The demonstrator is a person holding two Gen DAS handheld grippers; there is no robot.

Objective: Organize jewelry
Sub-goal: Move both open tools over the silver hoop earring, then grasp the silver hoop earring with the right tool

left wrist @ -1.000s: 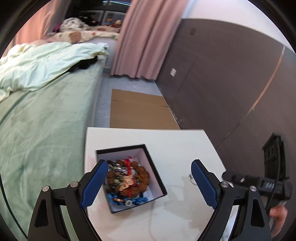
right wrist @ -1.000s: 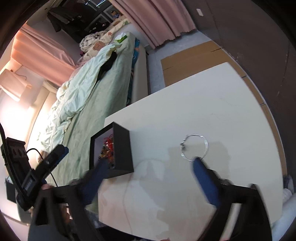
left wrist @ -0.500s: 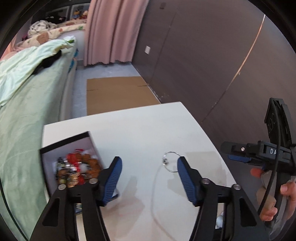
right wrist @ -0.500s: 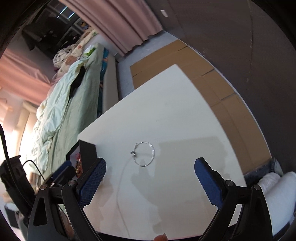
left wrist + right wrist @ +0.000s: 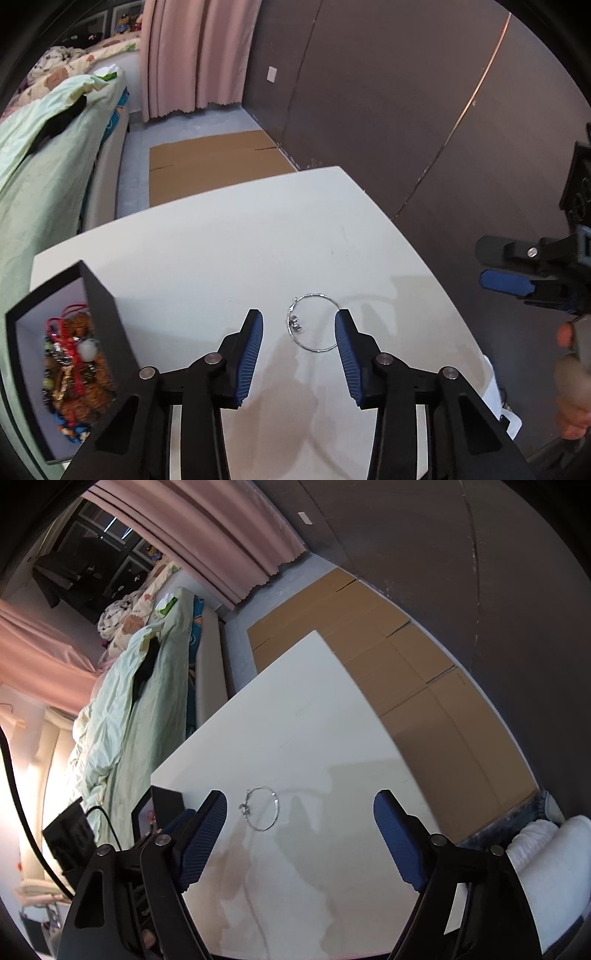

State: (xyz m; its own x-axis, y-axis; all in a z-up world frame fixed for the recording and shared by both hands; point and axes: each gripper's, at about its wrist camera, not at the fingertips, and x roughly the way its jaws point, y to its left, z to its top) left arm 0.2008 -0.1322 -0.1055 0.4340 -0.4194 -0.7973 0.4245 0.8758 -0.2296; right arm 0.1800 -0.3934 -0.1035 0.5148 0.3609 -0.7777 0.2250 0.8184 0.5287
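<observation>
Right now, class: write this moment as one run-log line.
task: organize jewelry | left gripper: open, around silver bangle on white table | right gripper: open, empty | black box: holds beaded jewelry

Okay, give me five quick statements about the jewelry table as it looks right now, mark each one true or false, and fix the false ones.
1. The silver bangle lies flat on the white table. True.
2. The left gripper is clamped shut on the bangle. False: its jaws stand open on either side of the bangle, which sits on the table.
3. The black box is empty. False: it holds a pile of beaded jewelry.
4. The right gripper is open and holds nothing. True.
5. The bangle sits inside the black box. False: it lies on the table, outside the box and apart from it.
</observation>
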